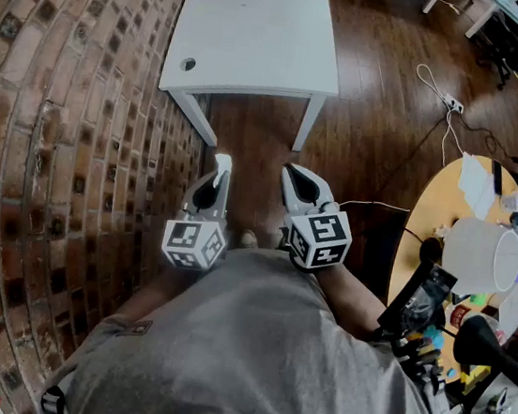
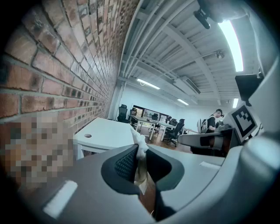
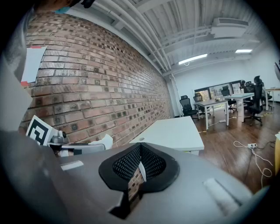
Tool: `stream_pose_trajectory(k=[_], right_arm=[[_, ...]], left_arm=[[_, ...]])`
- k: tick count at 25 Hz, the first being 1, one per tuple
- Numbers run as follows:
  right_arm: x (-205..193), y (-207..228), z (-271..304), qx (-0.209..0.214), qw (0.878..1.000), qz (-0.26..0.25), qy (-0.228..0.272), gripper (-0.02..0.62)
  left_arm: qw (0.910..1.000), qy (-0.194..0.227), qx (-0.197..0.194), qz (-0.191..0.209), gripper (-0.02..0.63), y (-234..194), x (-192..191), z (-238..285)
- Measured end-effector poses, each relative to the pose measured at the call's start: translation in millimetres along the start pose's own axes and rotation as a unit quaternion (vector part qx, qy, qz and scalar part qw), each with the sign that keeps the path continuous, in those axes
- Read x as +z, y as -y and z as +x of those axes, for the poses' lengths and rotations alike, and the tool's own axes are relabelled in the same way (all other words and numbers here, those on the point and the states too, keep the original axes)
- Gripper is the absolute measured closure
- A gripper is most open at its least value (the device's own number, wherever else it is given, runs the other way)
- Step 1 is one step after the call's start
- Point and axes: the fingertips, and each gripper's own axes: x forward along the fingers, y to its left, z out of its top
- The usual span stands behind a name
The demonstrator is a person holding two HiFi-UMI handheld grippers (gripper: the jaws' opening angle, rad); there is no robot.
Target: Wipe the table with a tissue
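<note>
The white table (image 1: pixel 254 30) stands ahead by the brick wall, with a round hole near its left corner. It also shows as the table (image 2: pixel 105 131) and the table (image 3: pixel 175 129). Both grippers hang in the air in front of my body, well short of it. My left gripper (image 1: pixel 220 160) is shut on a white tissue (image 2: pixel 139 142), which pokes out past the jaw tips. The right gripper view shows that tissue (image 3: pixel 105 141) at the left gripper's tip. My right gripper (image 1: pixel 294 171) is shut with nothing between its jaws, which meet at the tip (image 3: pixel 140 146).
A brick wall (image 1: pixel 52 127) runs along the left. At the right a round wooden table (image 1: pixel 427 223) carries a white bucket (image 1: pixel 484 258), bottles and clutter. A power strip (image 1: pixel 453 104) and cables lie on the wooden floor. Desks, office chairs and a person (image 2: pixel 214 122) are far off.
</note>
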Motion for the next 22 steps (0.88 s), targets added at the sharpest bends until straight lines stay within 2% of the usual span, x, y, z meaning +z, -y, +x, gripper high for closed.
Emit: stream_pose_trajectory(k=[13,22], right_arm=[[1.1,-21.9,22.2,-0.017,1.0,-0.005,0.0,0.581],[18.3,19.4,55.2,-0.02,1.0,0.001,0.007,0.581]], left_arm=[[0.9997,0.008,0.004,-0.023,0.58,-40.9,-0.8,-8.7],[0.9998,-0.001,0.011,-0.013,0.58,-48.9,10.4,37.7]])
